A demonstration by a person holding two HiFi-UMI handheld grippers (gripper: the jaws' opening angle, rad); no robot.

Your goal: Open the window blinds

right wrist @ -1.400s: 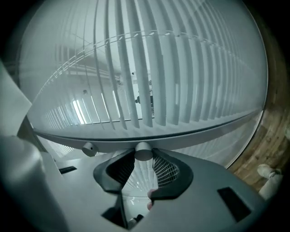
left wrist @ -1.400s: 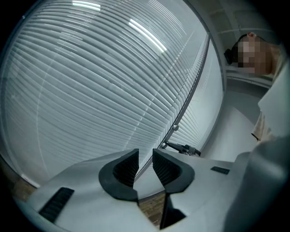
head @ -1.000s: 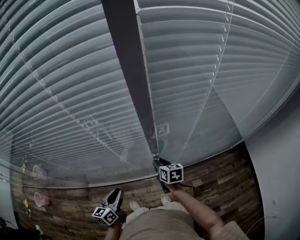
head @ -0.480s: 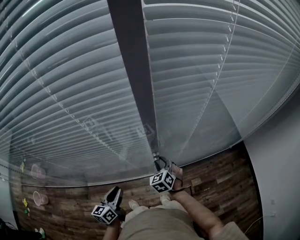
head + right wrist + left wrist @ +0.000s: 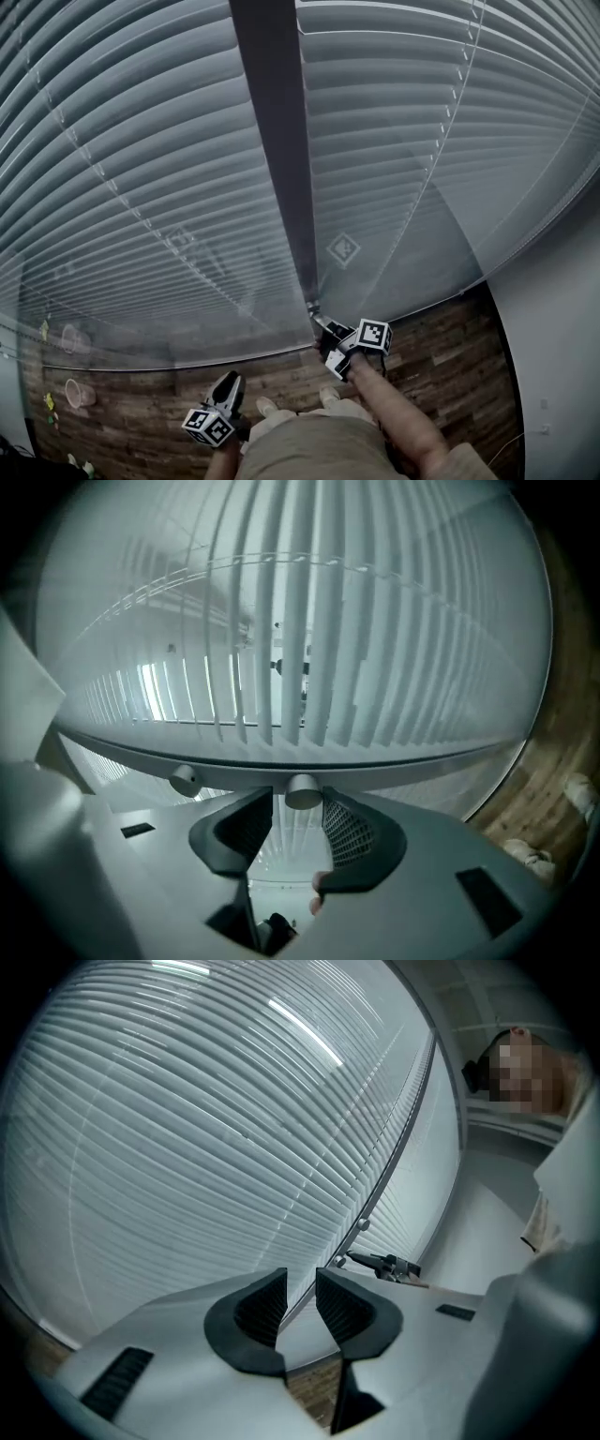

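Two blinds (image 5: 141, 159) fill the frame; right tool (image 5: 297, 822), jaws just opening, brackets one of two knobs (image 5: 302, 791); left tool (image 5: 300, 1299) gapes, empty.

Three cameras on the blinds (image 5: 141, 169)
Head view looks steeply down them from above; left gripper view faces them from further back; right gripper view sits close against them, rolled sideways.

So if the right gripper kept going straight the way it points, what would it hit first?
Probably the small round knob, right at the right gripper tips; its jaws have just been opening, with it between them. Behind comes the dark bar, then the blinds. Depth is unclear.
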